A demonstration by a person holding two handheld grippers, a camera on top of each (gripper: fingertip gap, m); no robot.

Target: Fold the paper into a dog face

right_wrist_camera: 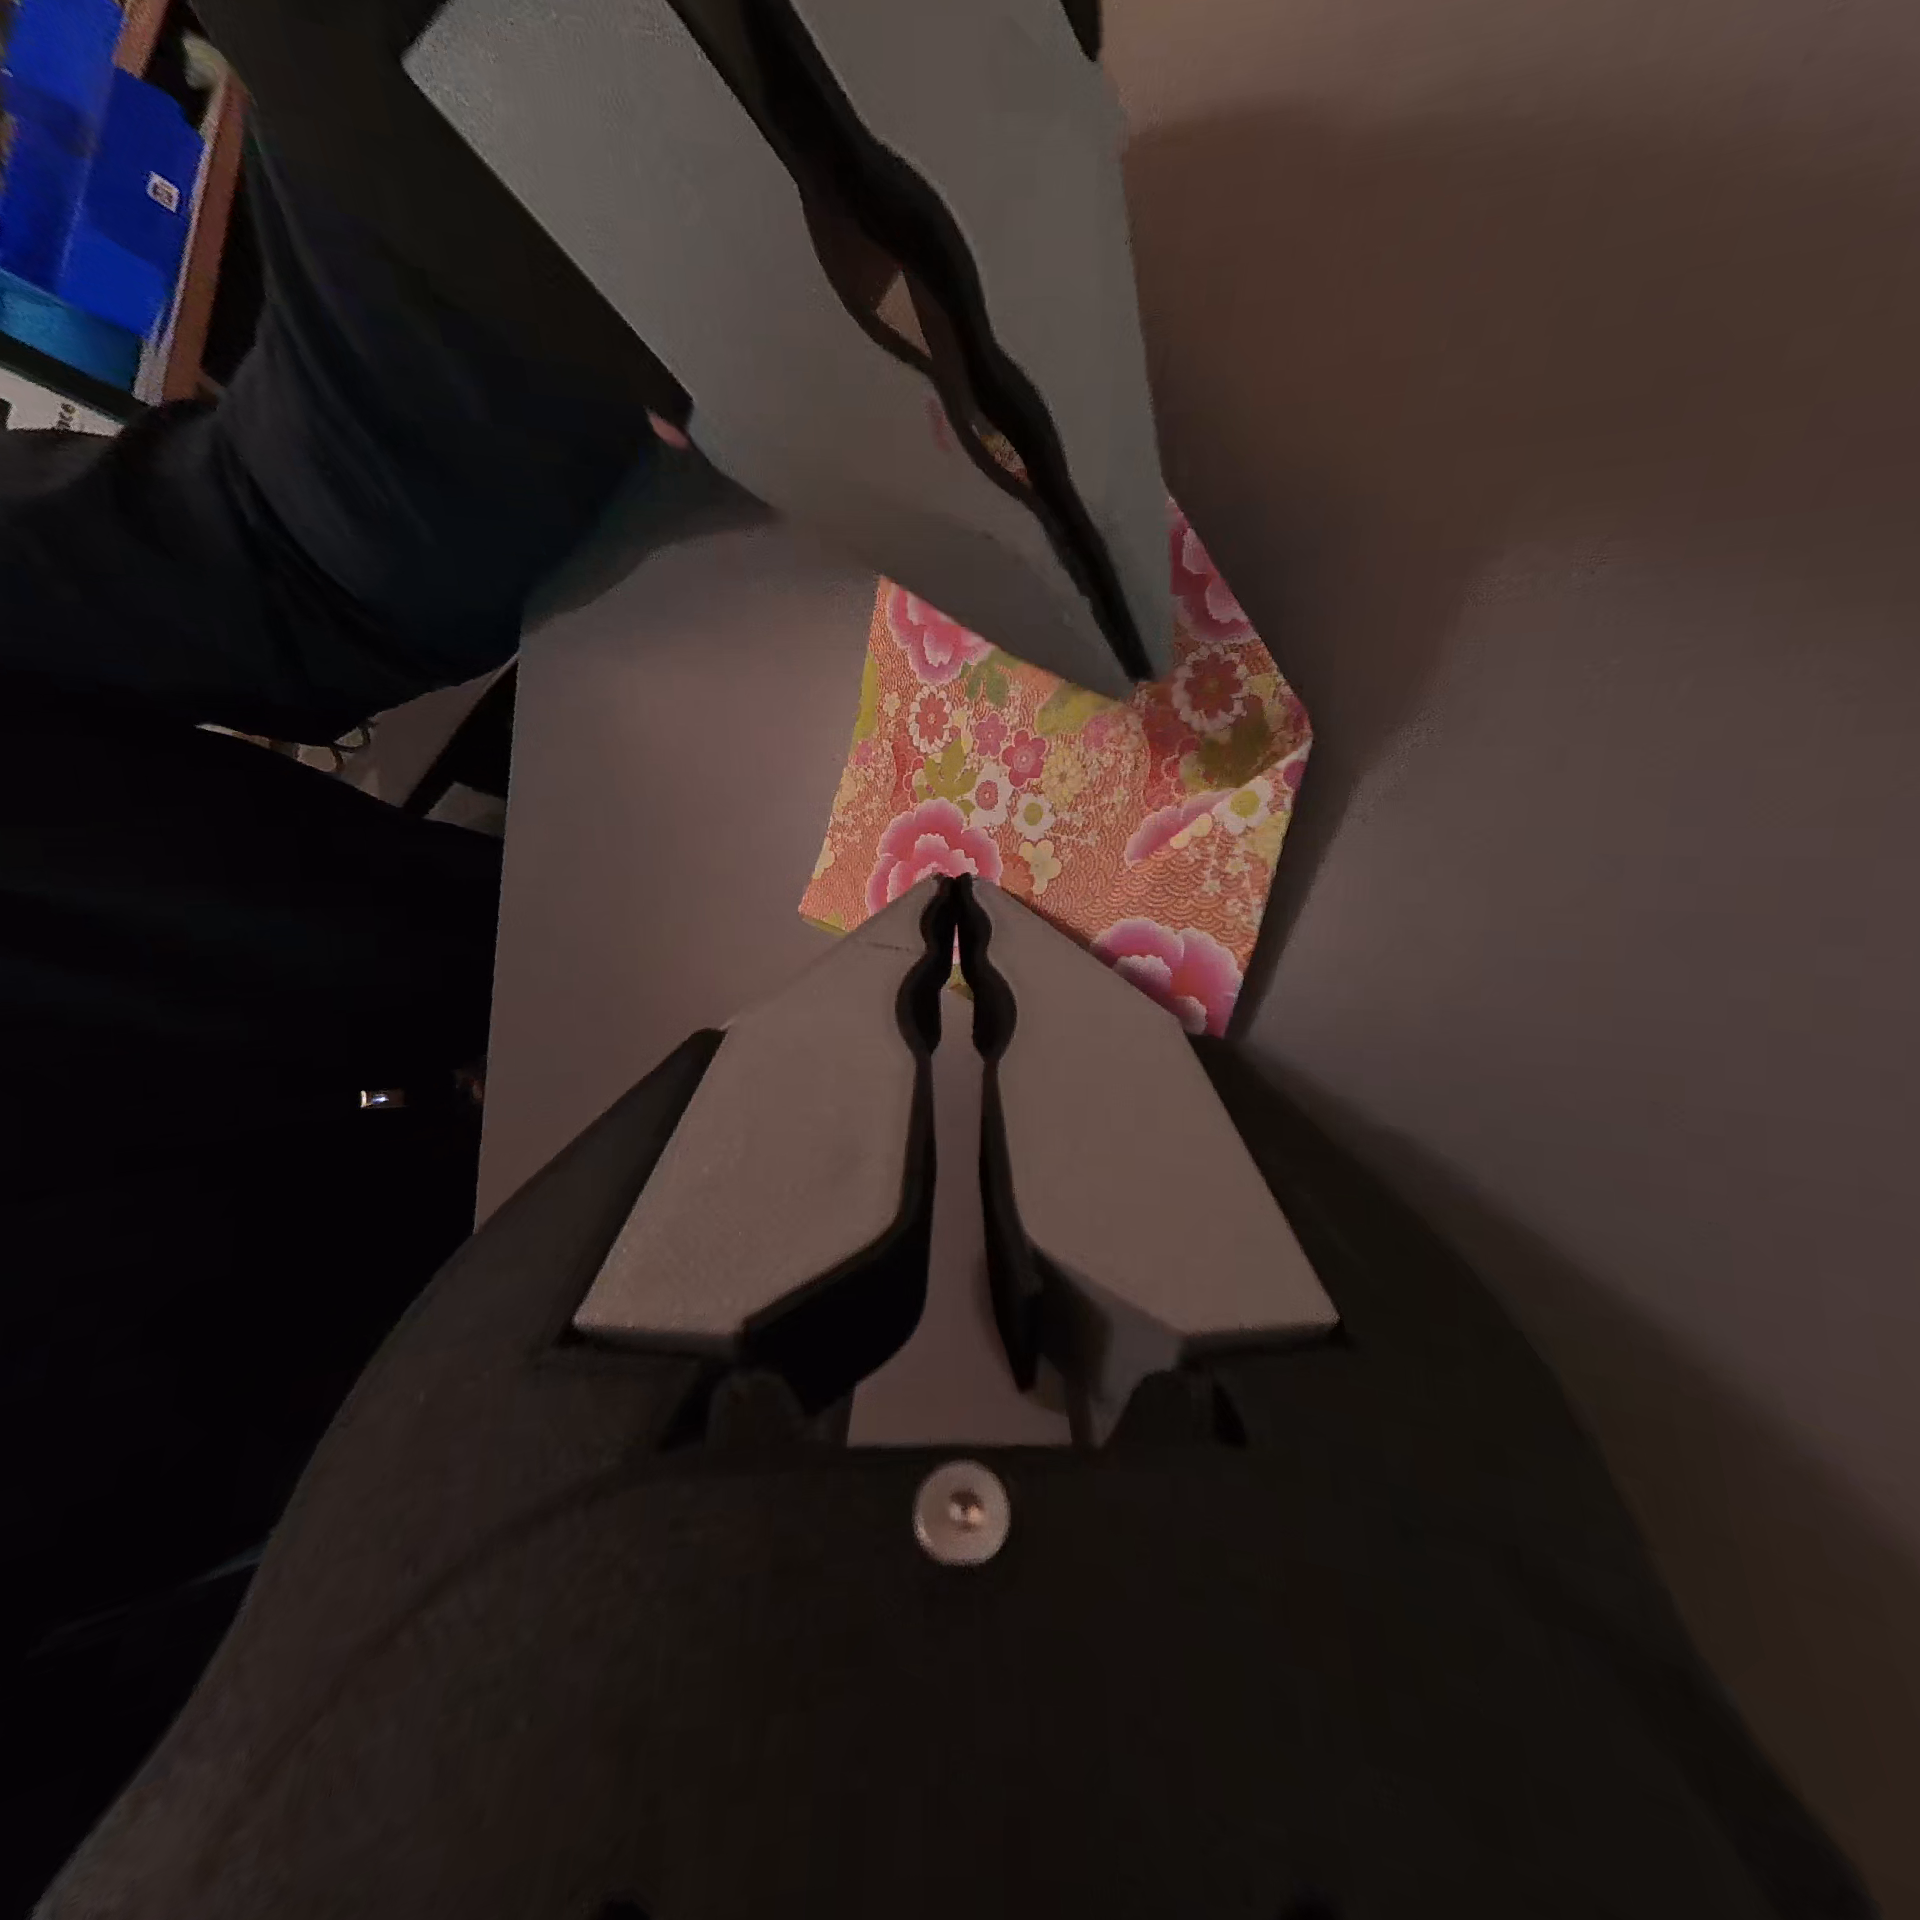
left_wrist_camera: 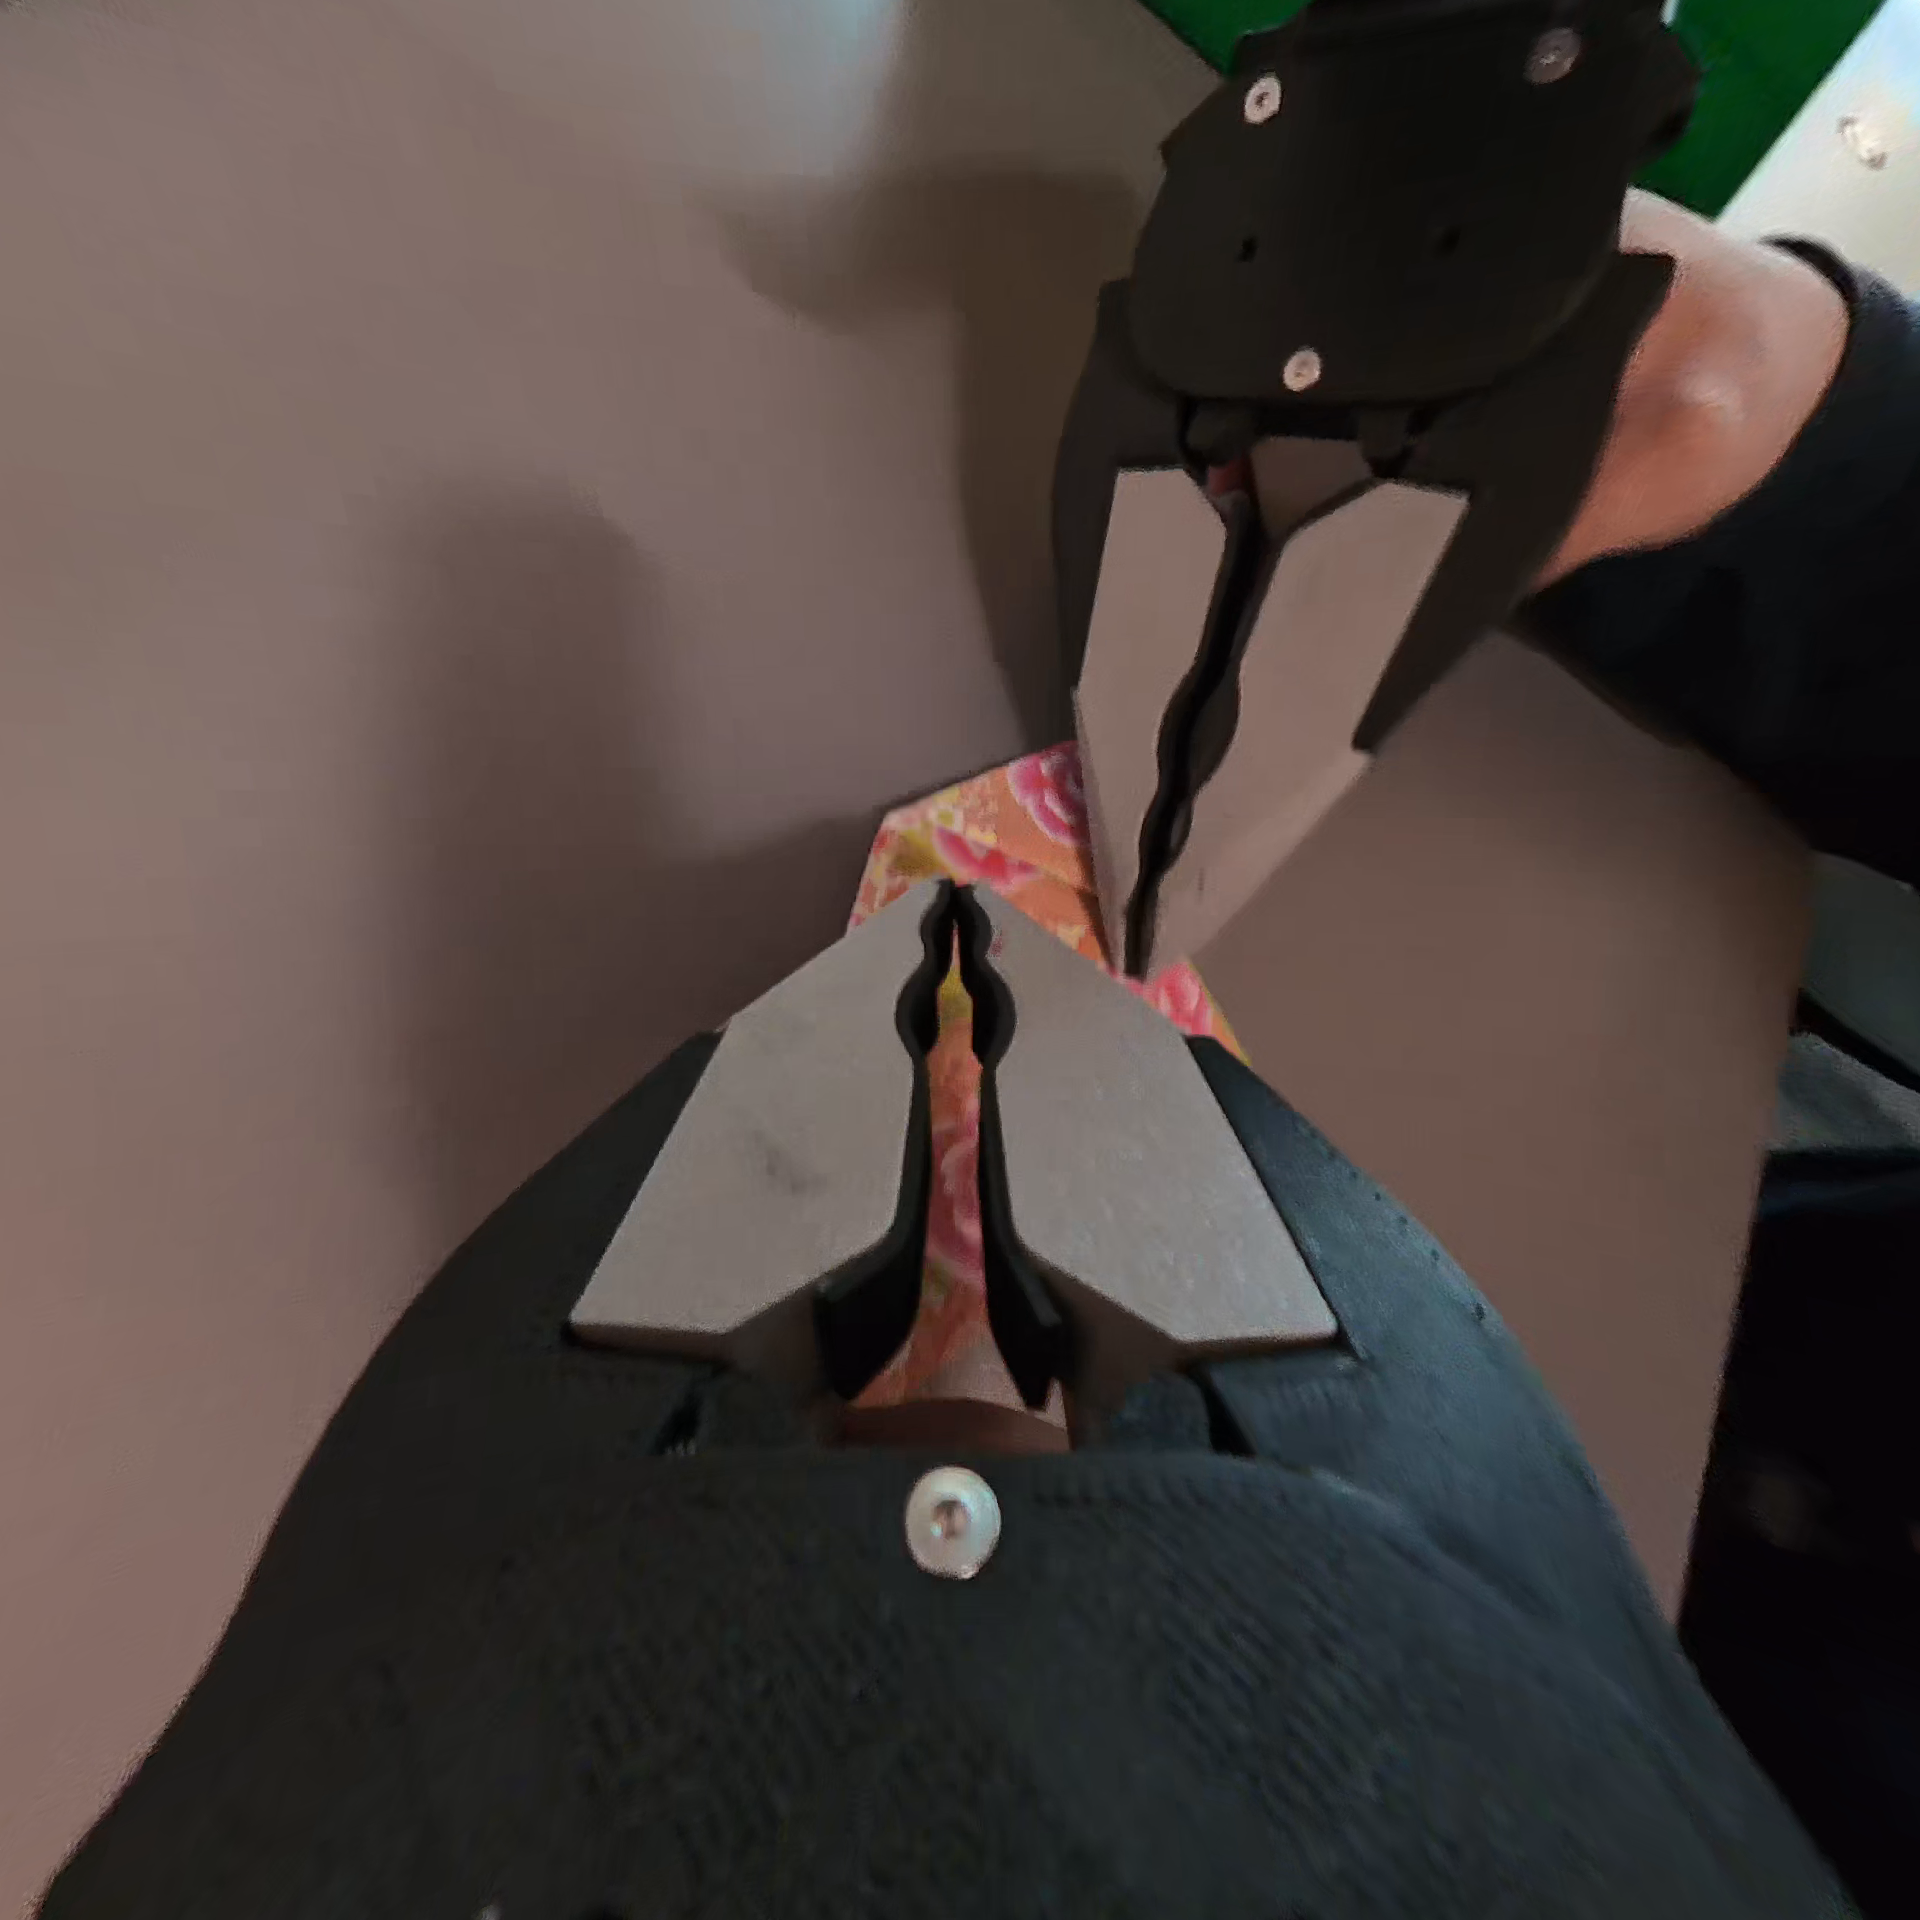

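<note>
Lying under both closed claws (right_wrist_camera: 957, 894): paper (right_wrist_camera: 1081, 790).

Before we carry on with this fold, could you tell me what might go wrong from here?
1. Both tools look shut, tips pressing on the flowered paper; if the left tool and right tool slide apart, the paper could tear or crease crookedly.
2. The paper looks thin, so it could skid on the smooth table.
</note>
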